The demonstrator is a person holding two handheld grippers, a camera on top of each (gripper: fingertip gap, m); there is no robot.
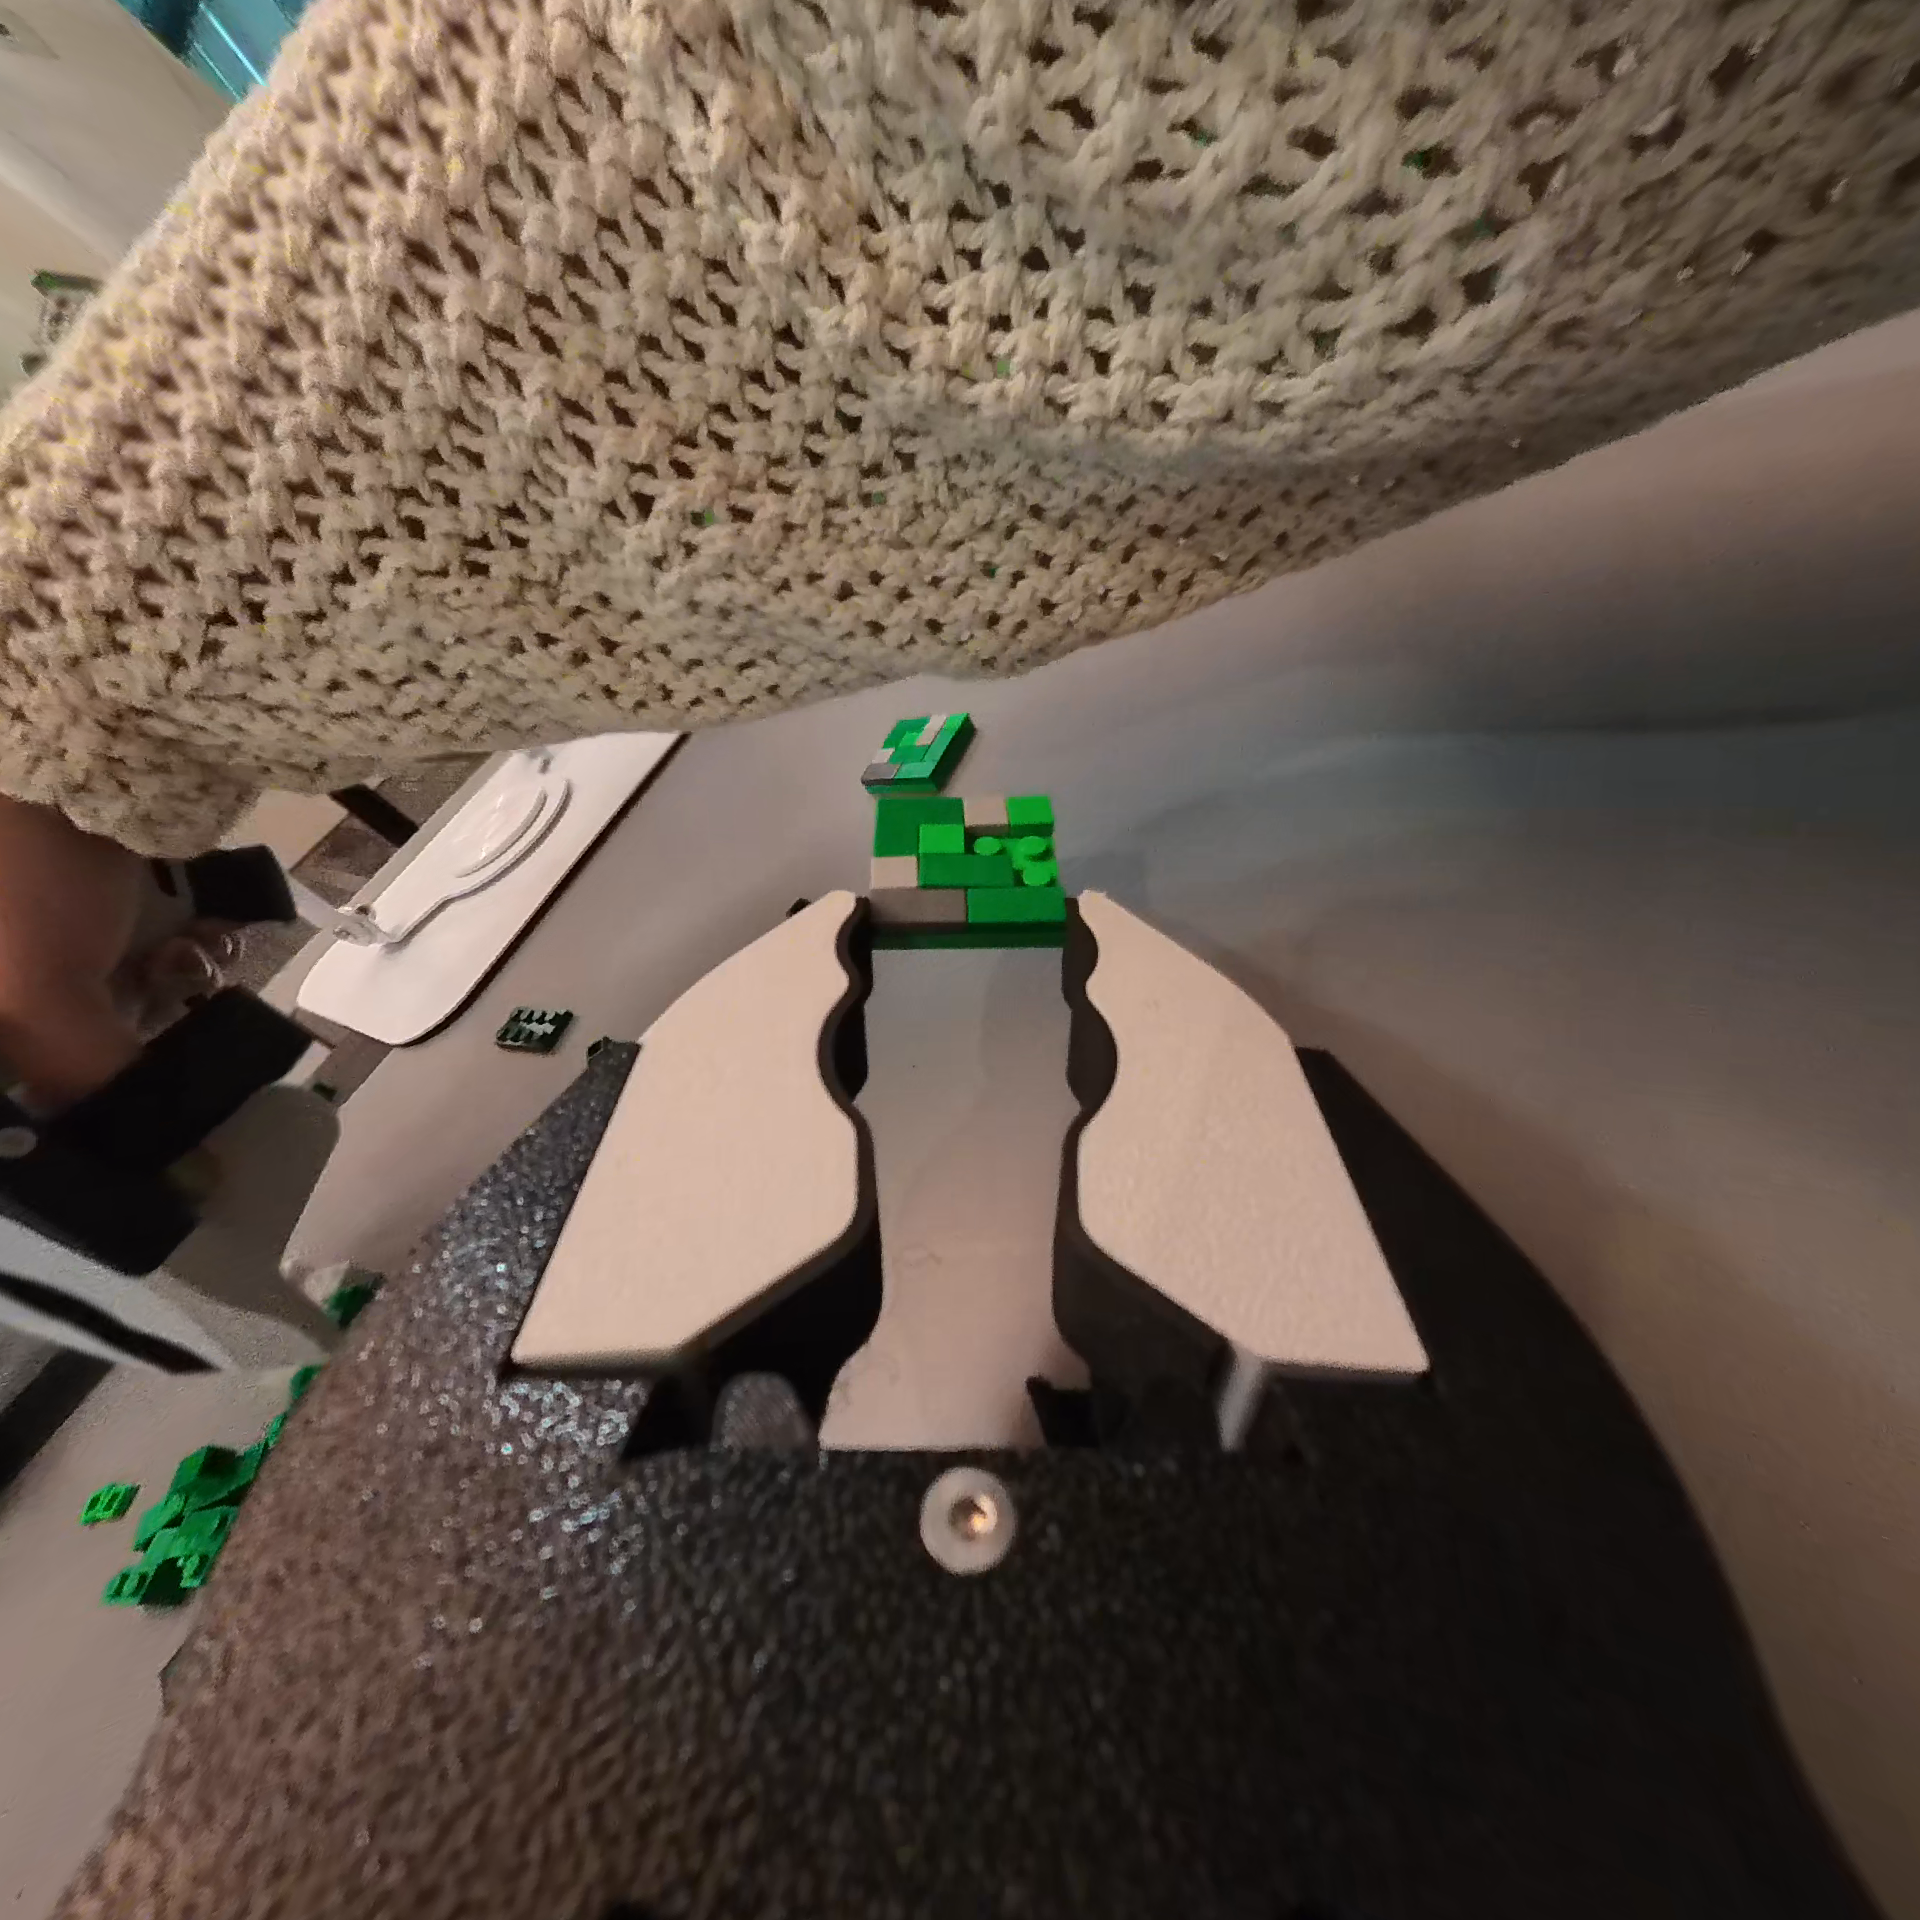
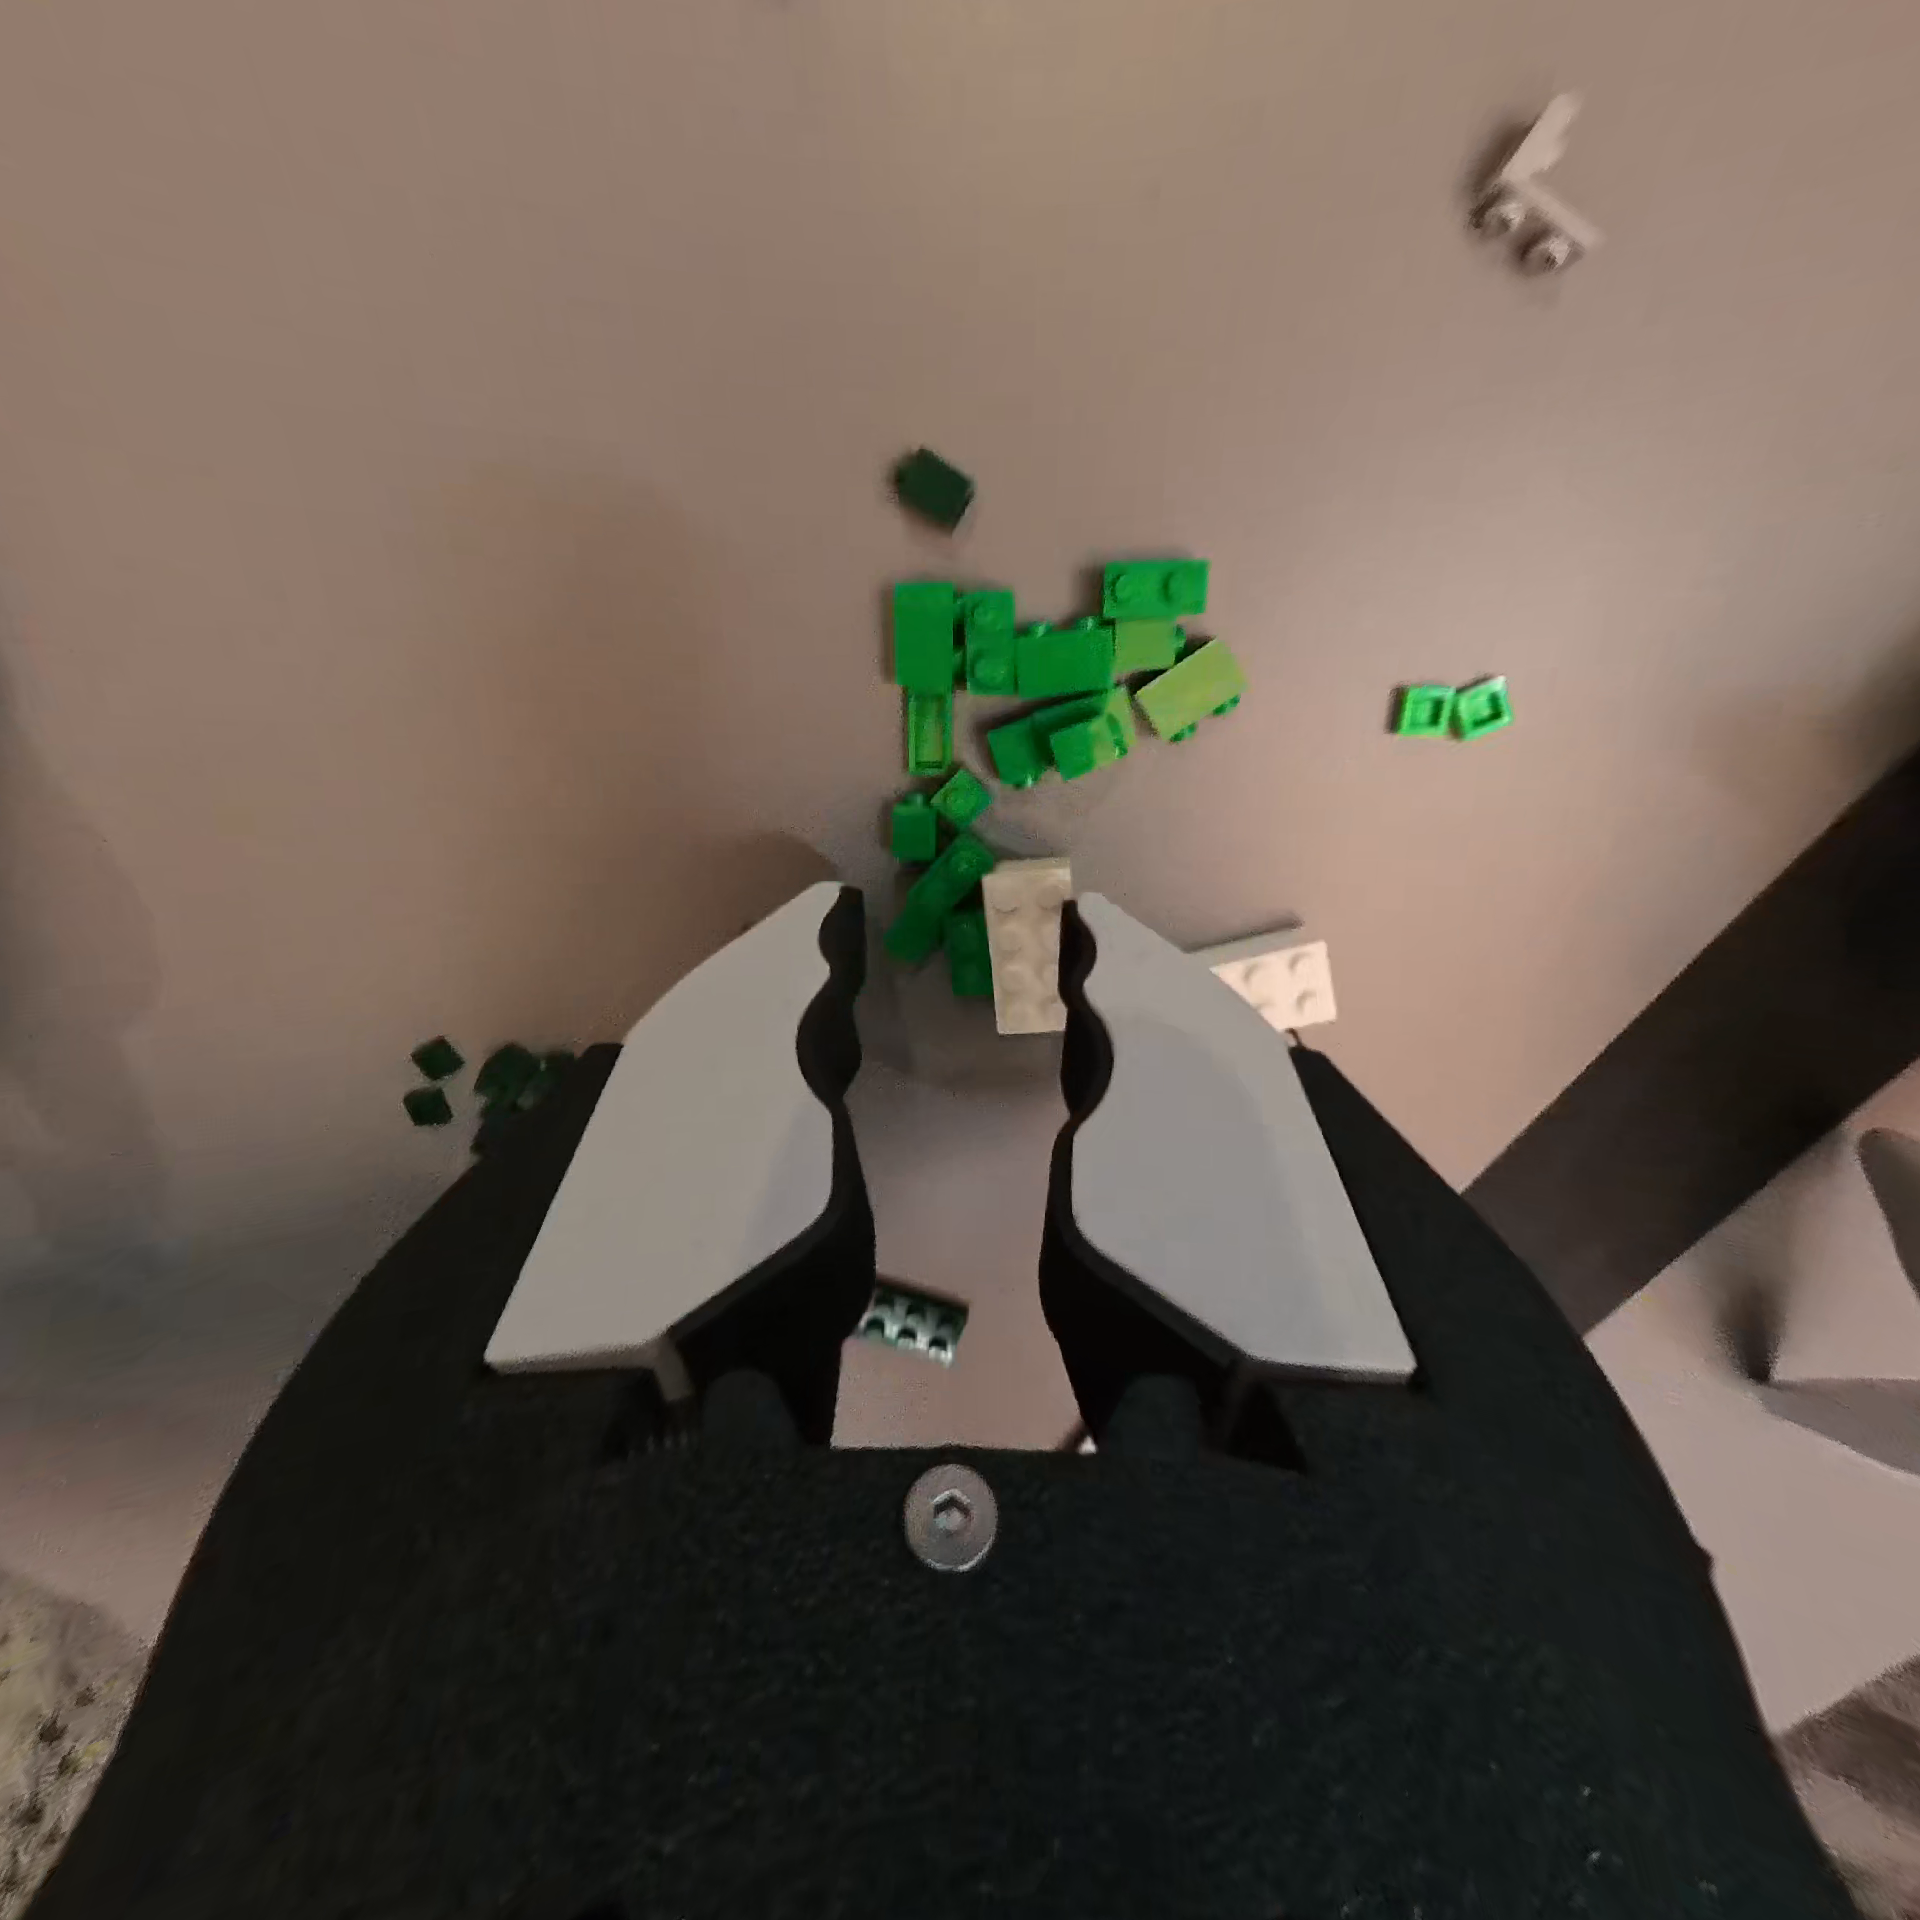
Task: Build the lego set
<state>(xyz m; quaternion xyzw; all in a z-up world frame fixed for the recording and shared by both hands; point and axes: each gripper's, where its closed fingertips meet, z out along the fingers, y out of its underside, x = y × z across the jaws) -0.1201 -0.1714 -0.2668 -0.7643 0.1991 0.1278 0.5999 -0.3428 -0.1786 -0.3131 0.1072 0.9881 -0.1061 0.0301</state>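
In the left wrist view my left gripper (image 1: 966,920) is shut on the near edge of a green and grey Lego plate assembly (image 1: 971,868) with a few studs showing, held at the fingertips. A smaller green and grey assembly (image 1: 920,750) lies on the table beyond it. In the right wrist view my right gripper (image 2: 966,925) is open over a pile of loose green bricks (image 2: 1049,675). A white 2x4 brick (image 2: 1027,956) lies between the fingertips, close to the right finger. The right gripper also shows at the left of the left wrist view (image 1: 156,1143).
A knitted sleeve (image 1: 727,364) fills the top of the left wrist view. A white sheet (image 1: 468,894) and a dark green piece (image 1: 533,1029) lie left. Another white brick (image 2: 1283,982), two small green tiles (image 2: 1455,710), grey pieces (image 2: 1532,197) and dark green pieces (image 2: 478,1081) lie around.
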